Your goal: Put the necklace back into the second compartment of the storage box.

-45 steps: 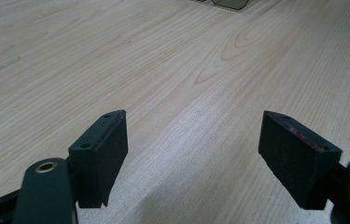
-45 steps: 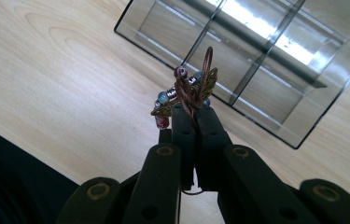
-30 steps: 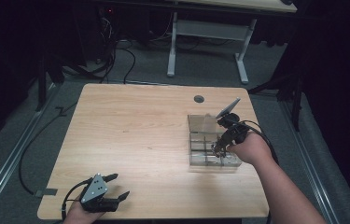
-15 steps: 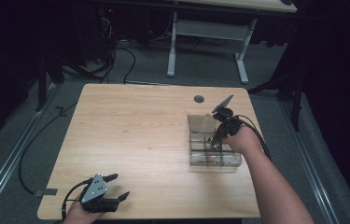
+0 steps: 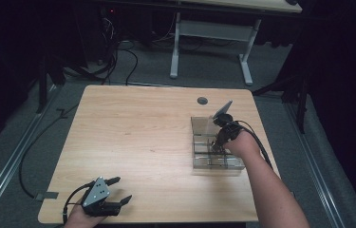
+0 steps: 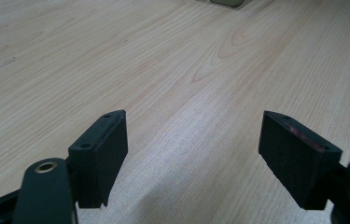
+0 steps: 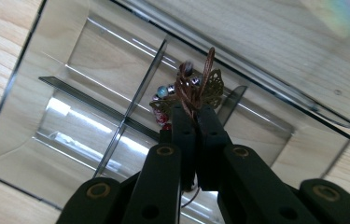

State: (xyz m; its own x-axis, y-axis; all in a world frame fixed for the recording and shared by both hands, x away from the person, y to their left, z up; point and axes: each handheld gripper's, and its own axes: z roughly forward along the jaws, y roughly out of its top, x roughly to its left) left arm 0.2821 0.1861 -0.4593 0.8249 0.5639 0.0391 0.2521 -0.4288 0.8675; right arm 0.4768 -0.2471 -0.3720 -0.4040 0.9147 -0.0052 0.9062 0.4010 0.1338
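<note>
- Bracelet point(image 7: 189, 91), a brown cord with beads and a brass filigree charm, hangs partly hidden behind the right tongs point(image 7: 195, 112), which are clamped on it over the clear divided box point(image 5: 199, 126) near the worktop's point(image 5: 137, 137) right edge.
- Left tongs point(image 5: 118, 190) rest wide apart, holding nothing, at the near left corner, with bare wood around.

Your clear divided box point(image 5: 216, 161) sits near the tabletop's right edge, lid point(image 7: 275, 51) open. Above its compartments, your right gripper point(image 7: 196, 109) pinches a brown cord bracelet point(image 7: 193, 88) with beads and filigree charms.
</note>
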